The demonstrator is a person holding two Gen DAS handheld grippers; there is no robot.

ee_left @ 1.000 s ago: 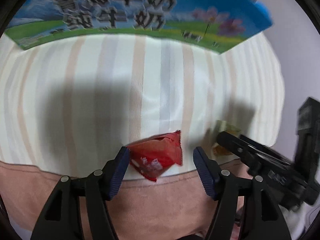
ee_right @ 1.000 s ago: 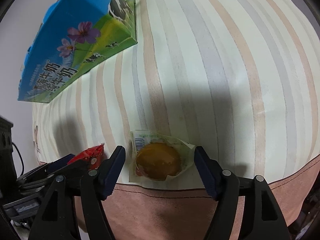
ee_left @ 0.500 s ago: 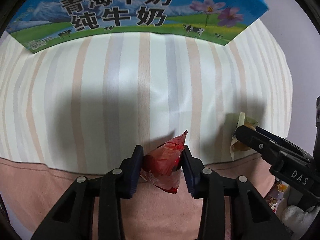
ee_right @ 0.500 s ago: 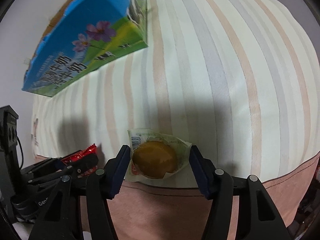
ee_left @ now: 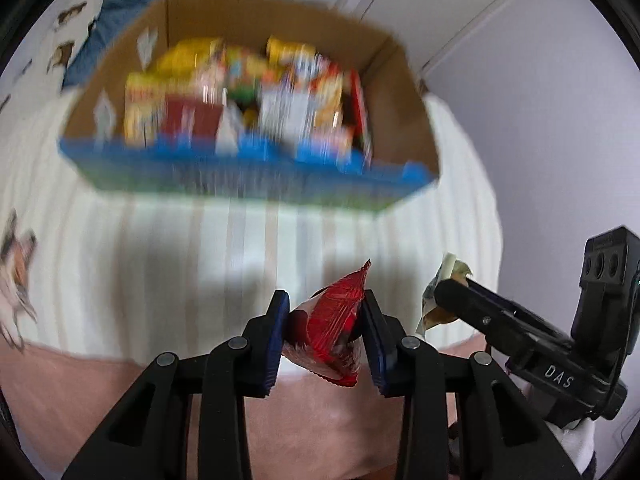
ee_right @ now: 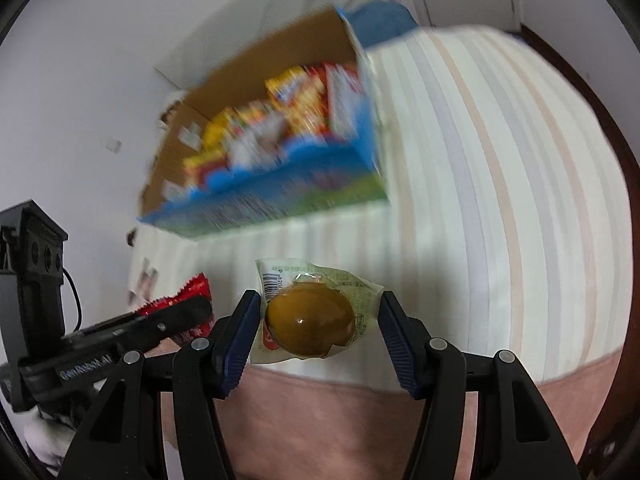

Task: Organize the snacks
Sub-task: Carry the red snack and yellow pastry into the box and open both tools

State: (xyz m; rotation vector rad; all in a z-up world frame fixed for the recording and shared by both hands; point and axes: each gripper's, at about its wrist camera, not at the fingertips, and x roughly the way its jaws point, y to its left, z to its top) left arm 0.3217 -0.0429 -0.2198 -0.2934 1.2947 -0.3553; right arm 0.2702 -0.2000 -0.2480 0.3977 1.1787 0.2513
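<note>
Gripping a light, crinkly red snack packet (ee_left: 334,330), the left gripper (ee_left: 325,334) pinches its soft middle. The right gripper (ee_right: 316,330) clasps a slippery sealed egg pouch (ee_right: 310,318) by its sides; both are above the bed's (ee_right: 500,200) near edge, short of the snack box (ee_left: 248,116).

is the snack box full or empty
Nearly full. The open box shows packets packed across its whole width, in both views; blur hides what they are.

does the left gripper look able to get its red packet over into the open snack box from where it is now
Probably yes. The left gripper is shut on the red packet, and only bare striped cloth lies between it and the box. The box top is open, though already crowded with snacks. The right gripper sits off to the side.
</note>
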